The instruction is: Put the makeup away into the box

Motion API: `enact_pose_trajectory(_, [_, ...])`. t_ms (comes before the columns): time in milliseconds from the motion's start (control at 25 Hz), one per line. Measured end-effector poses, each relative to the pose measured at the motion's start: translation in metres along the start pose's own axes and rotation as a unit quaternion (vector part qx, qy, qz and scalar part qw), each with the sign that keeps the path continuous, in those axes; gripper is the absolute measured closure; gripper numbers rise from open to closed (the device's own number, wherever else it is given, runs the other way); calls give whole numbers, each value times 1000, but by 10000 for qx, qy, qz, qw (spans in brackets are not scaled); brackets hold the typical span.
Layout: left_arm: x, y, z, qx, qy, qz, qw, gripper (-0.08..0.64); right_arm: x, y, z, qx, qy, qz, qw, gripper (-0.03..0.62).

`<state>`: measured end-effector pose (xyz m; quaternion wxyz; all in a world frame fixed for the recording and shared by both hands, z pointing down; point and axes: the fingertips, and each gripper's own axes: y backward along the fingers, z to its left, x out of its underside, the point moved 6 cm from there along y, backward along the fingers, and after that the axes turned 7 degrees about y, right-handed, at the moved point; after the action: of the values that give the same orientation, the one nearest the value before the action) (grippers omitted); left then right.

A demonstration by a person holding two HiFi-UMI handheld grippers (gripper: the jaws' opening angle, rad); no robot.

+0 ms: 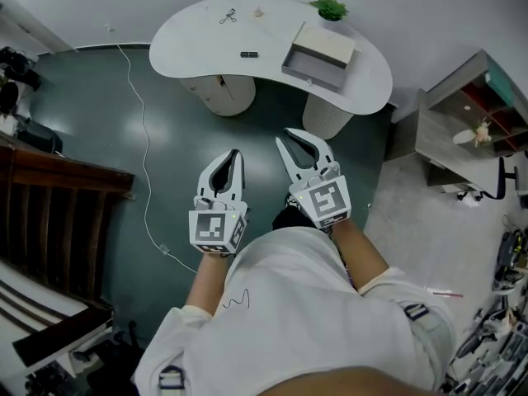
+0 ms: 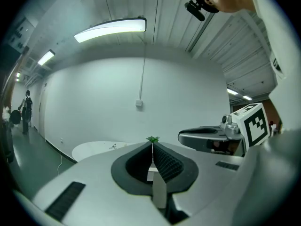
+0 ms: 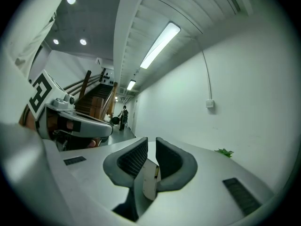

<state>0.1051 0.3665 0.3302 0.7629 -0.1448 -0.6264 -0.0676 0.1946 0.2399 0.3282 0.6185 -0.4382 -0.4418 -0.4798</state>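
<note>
Left gripper (image 1: 233, 153): clenched; in the left gripper view its jaws meet at the tips (image 2: 152, 145) with nothing between them.
Right gripper (image 1: 290, 134): released; in the right gripper view a narrow gap shows between the pads (image 3: 151, 142), and nothing is in it.
Gripper placement: both are held side by side in front of the person's body, over the dark floor (image 1: 165, 163) and well apart from the table (image 1: 198, 40). Each shows at the edge of the other's view: the right gripper (image 2: 207, 136) and the left gripper (image 3: 80, 126).
Table: white and kidney-shaped, standing against the wall on two round bases.
Box (image 1: 309, 70): open, on the right part of the table, just beside the plant (image 1: 329, 7).
Makeup: all of it lies on the table, outside the box. A small dark piece (image 1: 248, 54) is near the middle, left of the box. A thin metal tool (image 1: 228, 16) and a small pale piece (image 1: 258, 11) lie near the far edge. They are too small to tell apart further.
Cable (image 1: 144, 139): white, running from the table's left end across the floor.
Shelf (image 1: 478, 114): at the right, well apart from the table.
</note>
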Motion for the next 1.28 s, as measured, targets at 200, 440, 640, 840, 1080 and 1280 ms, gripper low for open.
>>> enact_pose_trajectory(200, [-11,-60,-3,-18,-10,-28,10000,537,8,-26,-51,-68,-54,-20,10000,548])
enact_pose_trajectory(440, [0,-113,-8,-69,121,216,9997,537,31,-41,-98,-112,-251,258,9993,546])
enact_pose_trajectory(640, [5,-145,5,-65,135,426,9990,537,42,-62,-123,-84,-293,366,9989,545])
enact_pose_trajectory(840, [5,-184,35,-97,258,417,9987,537,54,-96,-145,-71,-217,554,9982,545])
enact_pose_trajectory(1080, [-3,-249,81,26,324,320,9990,537,64,-161,-171,-71,-71,786,9969,541])
enact_pose_trajectory(1280, [-13,-304,146,-8,362,417,9985,537,70,-241,-187,-432,149,1086,9930,528])
